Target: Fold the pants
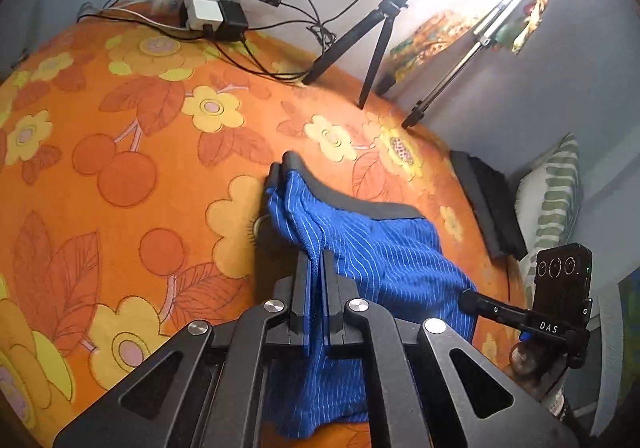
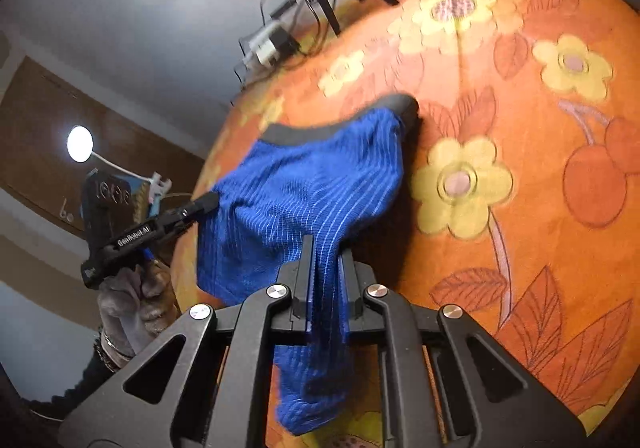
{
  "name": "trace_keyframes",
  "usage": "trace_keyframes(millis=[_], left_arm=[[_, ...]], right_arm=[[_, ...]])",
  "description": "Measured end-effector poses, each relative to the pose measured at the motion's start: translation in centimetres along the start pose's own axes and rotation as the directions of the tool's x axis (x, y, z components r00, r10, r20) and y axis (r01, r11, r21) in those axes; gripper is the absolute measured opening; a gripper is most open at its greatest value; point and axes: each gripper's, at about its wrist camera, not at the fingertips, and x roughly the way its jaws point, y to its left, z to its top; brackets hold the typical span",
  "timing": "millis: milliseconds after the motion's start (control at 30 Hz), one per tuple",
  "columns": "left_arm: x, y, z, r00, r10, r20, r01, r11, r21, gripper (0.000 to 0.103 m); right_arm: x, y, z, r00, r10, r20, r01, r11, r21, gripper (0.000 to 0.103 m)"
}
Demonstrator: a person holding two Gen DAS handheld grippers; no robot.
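Blue pinstriped pants with a dark grey waistband lie partly lifted off an orange flowered bedsheet. In the left wrist view my left gripper is shut on a fold of the blue cloth, which hangs down between its fingers. The right gripper meets the pants' right edge there. In the right wrist view my right gripper is shut on another bunch of the pants, the waistband stretched beyond it. The left gripper, held by a gloved hand, grips the cloth's left edge.
A power strip with chargers and cables sits at the bed's far edge. A black tripod and a silver light stand stand on the bed near the wall. A black folded item and a striped pillow lie at the right.
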Motion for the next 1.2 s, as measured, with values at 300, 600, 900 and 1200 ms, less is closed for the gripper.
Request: trace_keyframes(millis=[300,600,900,1200], left_arm=[[-4.3,-2.3,1.1,0.991,-0.080,0.108,0.078,0.997,0.026,0.003],[-9.6,-6.1,-2.3,0.978,-0.146,0.147,0.138,0.989,0.061,0.003],[-11.5,-6.8,-7.5,0.989,-0.140,0.047,0.138,0.990,0.030,0.003],[-5.5,-4.8,-5.7,0.997,-0.068,-0.024,0.067,0.997,-0.049,0.003]], right_arm=[[-4.5,3.0,1.1,0.992,0.014,0.128,-0.006,0.998,-0.062,0.010],[-11.1,6.9,-2.0,0.980,0.010,0.199,0.021,0.988,-0.152,0.009],[-15.0,7.0,-8.2,0.987,0.011,0.163,0.011,0.991,-0.133,0.009],[-9.6,0.7,-6.6,0.998,0.015,0.058,-0.017,0.999,0.037,0.009]])
